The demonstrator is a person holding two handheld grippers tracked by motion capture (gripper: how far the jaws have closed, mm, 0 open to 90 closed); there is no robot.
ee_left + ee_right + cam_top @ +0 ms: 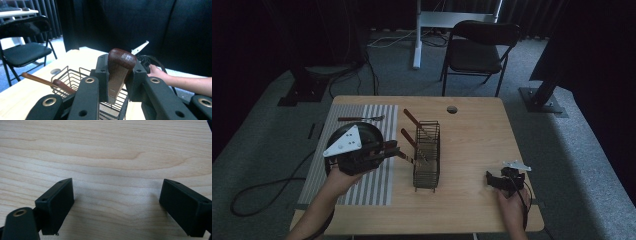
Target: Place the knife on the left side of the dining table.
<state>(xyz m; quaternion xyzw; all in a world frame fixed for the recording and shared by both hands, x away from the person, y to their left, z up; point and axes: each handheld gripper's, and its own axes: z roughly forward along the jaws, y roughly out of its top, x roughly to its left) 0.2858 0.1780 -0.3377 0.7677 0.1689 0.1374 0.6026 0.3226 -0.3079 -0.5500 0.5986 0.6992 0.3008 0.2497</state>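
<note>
My left gripper hovers over the striped mat, just left of the wire basket, and is shut on a brown wooden-handled utensil. In the left gripper view the utensil's rounded handle end sticks up between the pads of that gripper. Two more wooden-handled utensils lean out of the basket. My right gripper rests low at the table's front right. Its jaws stand wide apart over bare wood, nothing between them.
A black round plate lies on the striped mat under the left gripper. A fork lies at the mat's far end. A cable hole marks the table's far edge. A folding chair stands beyond.
</note>
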